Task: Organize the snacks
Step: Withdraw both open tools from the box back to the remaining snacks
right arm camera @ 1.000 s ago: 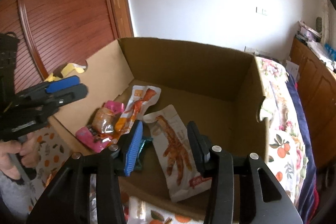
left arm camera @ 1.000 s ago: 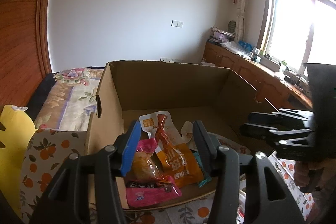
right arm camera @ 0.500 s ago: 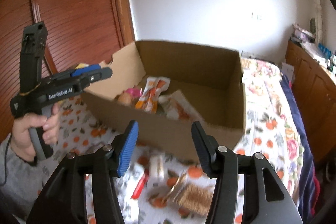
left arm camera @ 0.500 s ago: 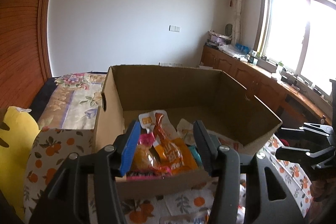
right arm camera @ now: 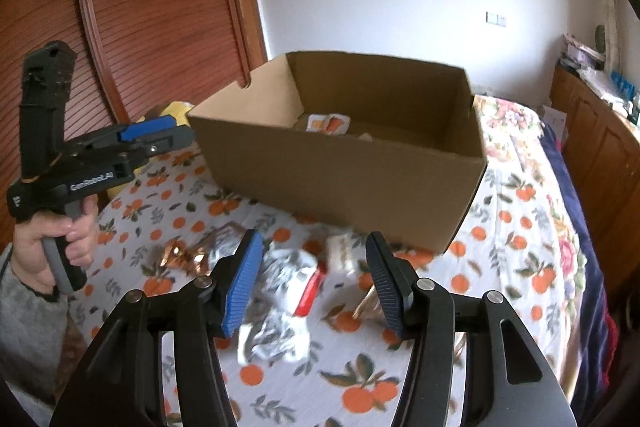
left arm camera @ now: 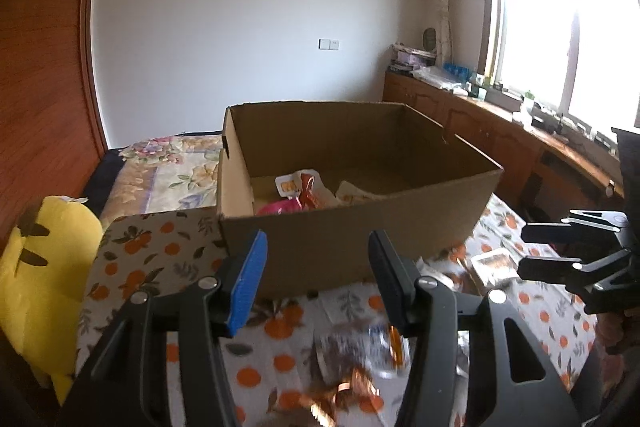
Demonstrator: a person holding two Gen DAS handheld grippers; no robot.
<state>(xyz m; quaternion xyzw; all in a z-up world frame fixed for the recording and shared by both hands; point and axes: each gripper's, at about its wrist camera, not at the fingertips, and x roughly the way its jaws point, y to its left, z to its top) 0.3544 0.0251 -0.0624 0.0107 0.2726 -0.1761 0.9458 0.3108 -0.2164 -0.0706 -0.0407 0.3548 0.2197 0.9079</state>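
Orange-print bedspread point(right arm camera: 516, 211); left gripper point(right arm camera: 154, 137) reads "GenRobot.AI"; both grippers' fingers spread, empty.

Snack packets point(right arm camera: 280, 291) lie scattered before the open cardboard box point(right arm camera: 352, 171).

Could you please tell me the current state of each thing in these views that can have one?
cardboard box: open-topped, upright, a few packets inside.
left gripper: jaws open, empty.
right gripper: jaws open, empty.
loose snack packets: lying scattered on the orange-print cloth, outside the box.
cabinet doors: closed.
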